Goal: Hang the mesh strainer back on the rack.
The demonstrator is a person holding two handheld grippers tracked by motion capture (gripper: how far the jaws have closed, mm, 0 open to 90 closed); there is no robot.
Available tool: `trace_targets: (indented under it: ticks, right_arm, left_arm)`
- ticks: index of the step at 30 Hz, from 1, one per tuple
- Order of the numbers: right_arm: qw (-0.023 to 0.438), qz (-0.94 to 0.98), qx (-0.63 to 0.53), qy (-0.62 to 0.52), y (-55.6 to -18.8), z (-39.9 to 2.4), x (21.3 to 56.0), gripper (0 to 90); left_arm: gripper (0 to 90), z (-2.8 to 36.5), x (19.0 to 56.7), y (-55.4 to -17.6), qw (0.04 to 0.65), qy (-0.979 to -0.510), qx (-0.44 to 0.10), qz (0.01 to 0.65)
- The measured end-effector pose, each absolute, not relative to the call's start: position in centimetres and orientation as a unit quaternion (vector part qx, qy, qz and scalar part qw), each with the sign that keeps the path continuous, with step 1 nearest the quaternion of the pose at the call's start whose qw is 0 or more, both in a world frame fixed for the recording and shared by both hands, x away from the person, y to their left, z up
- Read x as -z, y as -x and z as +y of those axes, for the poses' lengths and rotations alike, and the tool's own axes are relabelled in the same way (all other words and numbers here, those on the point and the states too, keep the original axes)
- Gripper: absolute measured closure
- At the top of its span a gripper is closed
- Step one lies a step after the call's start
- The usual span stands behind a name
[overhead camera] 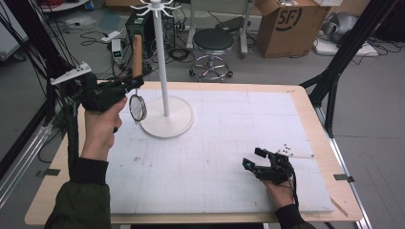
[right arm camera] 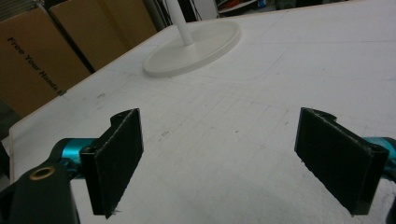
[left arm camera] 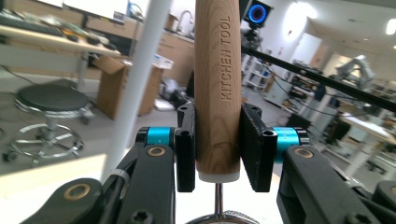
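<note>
High view, taken from left to right, with the white hook stand (overhead camera: 165,71) as landmark. Just left of the stand's pole, the left gripper (overhead camera: 128,87) is raised above the table (overhead camera: 229,143) and is clamped on a wooden-handled strainer (overhead camera: 137,106). The handle is held upright, with the round mesh head hanging below the jaws beside the stand's base. In the left gripper view the pads are seen pressed on both sides of the handle (left arm camera: 218,88), low down near its white collar, and the lettering "KITCHEN TOOL" is read along the wood.

Well to the right of the stand, near the table's front edge, the right gripper (overhead camera: 254,159) is rested on the white mat; in the right gripper view its jaws stand wide apart with nothing between them.

The step in hand is judged to be hanging the strainer on the stand's top hooks (overhead camera: 155,5). For a clean result, the handle should be kept vertical, clearance from the pole maintained, and the grip released only once a hook is seen to bear the weight.
</note>
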State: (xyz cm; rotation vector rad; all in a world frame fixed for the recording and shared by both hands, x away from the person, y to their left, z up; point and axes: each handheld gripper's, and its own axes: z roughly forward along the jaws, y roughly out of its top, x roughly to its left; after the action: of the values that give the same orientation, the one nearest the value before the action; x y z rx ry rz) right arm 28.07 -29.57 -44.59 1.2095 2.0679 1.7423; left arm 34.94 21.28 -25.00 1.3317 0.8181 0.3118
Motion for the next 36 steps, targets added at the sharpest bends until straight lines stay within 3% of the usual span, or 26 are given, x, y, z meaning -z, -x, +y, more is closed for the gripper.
trace_targets:
  ticks: [18,36]
  right_arm:
    - [0.082,0.690,-0.592,-0.408,-28.5,-29.5,44.7,14.8]
    - [0.082,0.689,-0.592,-0.410,-28.3,-29.6,44.6,14.8]
  left_arm:
    - [69.4,21.4,21.5,-37.4,0.714,-0.581,-0.158,0.357]
    - [69.3,20.5,22.4,-38.9,0.706,-0.588,-0.143,0.368]
